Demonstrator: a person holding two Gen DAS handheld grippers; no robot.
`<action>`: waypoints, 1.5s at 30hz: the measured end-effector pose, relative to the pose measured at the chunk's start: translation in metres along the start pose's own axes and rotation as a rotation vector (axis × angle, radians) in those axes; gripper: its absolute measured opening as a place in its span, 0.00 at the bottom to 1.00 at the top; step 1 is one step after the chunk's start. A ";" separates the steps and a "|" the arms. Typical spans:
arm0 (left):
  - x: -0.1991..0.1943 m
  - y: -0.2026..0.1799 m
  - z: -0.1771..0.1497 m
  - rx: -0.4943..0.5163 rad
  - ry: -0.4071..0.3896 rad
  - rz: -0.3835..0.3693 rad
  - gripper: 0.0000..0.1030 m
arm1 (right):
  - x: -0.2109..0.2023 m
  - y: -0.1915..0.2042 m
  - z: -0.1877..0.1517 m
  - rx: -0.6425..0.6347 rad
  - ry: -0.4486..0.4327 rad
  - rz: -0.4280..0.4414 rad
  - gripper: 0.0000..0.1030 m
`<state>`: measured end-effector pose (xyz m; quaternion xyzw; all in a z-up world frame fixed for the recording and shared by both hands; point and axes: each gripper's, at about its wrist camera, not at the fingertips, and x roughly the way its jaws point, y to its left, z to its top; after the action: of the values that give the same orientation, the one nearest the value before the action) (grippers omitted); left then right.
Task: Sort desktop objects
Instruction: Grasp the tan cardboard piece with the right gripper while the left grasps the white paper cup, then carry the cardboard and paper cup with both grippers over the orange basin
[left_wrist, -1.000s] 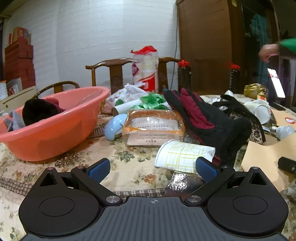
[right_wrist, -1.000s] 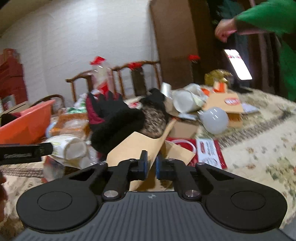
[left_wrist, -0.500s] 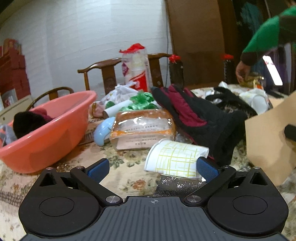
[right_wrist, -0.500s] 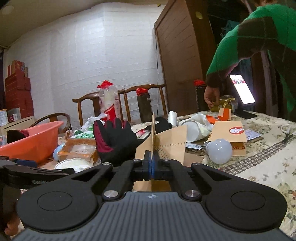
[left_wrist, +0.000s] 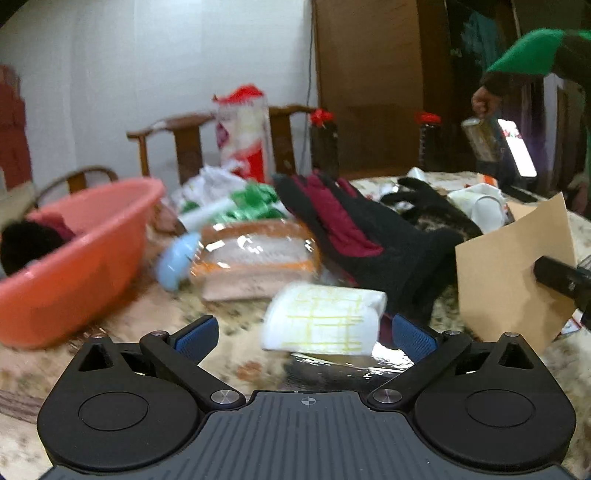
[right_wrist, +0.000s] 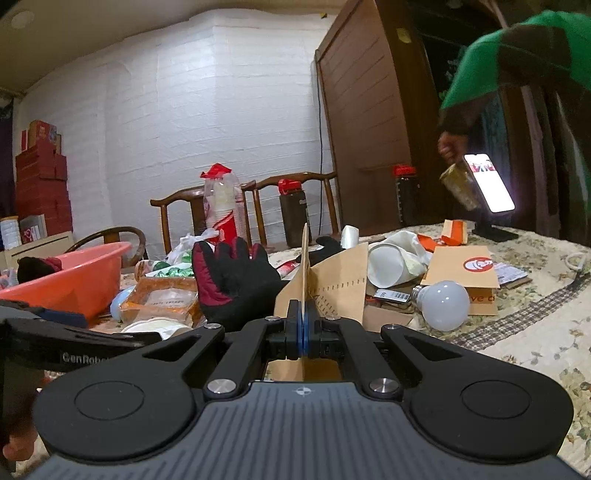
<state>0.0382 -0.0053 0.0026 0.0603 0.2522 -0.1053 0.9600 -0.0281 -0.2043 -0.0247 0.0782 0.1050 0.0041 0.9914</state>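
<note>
My right gripper (right_wrist: 303, 332) is shut on a brown paper envelope (right_wrist: 305, 266), held edge-on and lifted off the table; the same envelope (left_wrist: 513, 273) shows at the right of the left wrist view. My left gripper (left_wrist: 303, 338) stands open, low over the flowered tablecloth, with a white paper cup with yellow lines (left_wrist: 321, 319) lying on its side between its fingers, untouched. A black and maroon glove (left_wrist: 354, 236) (right_wrist: 232, 280) lies behind the cup. An orange-pink basin (left_wrist: 85, 251) (right_wrist: 74, 284) holding dark clothing sits at the left.
A wrapped orange packet (left_wrist: 255, 258), green wrappers (left_wrist: 255, 206), a light bulb (right_wrist: 443, 304), white cups (right_wrist: 391, 266), a second envelope (right_wrist: 469, 273) and cardboard crowd the table. A person in a green sleeve (right_wrist: 517, 55) lifts a jar (right_wrist: 460, 184) beside a lit phone (right_wrist: 487, 184). Chairs stand behind.
The right gripper closed on the envelope and raised it off the table. The left view shifted slightly. The person at the right picked up a jar.
</note>
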 end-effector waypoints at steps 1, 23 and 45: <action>0.003 -0.003 0.001 0.013 0.001 0.008 1.00 | 0.000 0.000 0.000 0.000 0.000 -0.001 0.01; 0.030 0.000 0.003 0.019 -0.050 0.105 0.72 | 0.023 0.005 0.008 -0.005 0.030 -0.011 0.01; -0.028 0.015 0.038 0.048 -0.240 0.193 0.72 | 0.008 0.043 0.058 -0.125 -0.126 0.011 0.01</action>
<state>0.0356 0.0080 0.0507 0.0944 0.1260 -0.0249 0.9872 -0.0073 -0.1701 0.0365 0.0166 0.0414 0.0109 0.9989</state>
